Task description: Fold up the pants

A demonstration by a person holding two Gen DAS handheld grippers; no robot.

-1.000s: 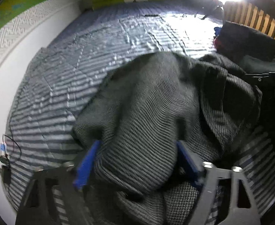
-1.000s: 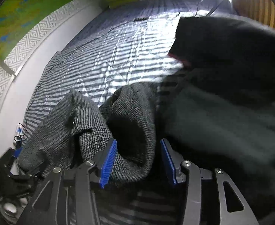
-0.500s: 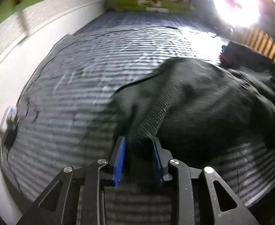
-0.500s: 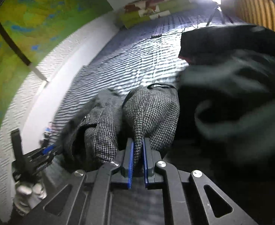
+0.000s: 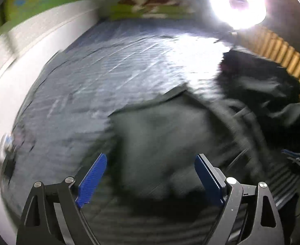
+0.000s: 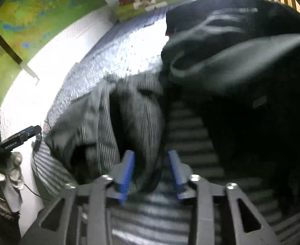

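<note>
The grey houndstooth pants (image 5: 162, 134) lie rumpled on the striped bed sheet (image 5: 109, 71); the image is motion-blurred. My left gripper (image 5: 151, 159) is wide open just in front of the cloth, and its blue pads (image 5: 92, 175) hold nothing. In the right wrist view the pants (image 6: 100, 122) are bunched in two humps. My right gripper (image 6: 151, 153) is open, with one fold of the pants loose between its blue pads (image 6: 127, 173). The left gripper (image 6: 12, 140), in a gloved hand, shows at the far left.
A heap of dark clothes (image 5: 262, 85) (image 6: 231, 40) fills the right side of the bed. A white wall (image 5: 17, 61) runs along the left. Folded bedding (image 5: 145, 6) lies at the far end, beside a bright lamp (image 5: 237, 6) and wooden slats (image 5: 289, 55).
Half a second ago both grippers were shut on the pants. Both have since opened, the left one wide, and the cloth has dropped onto the sheet.
</note>
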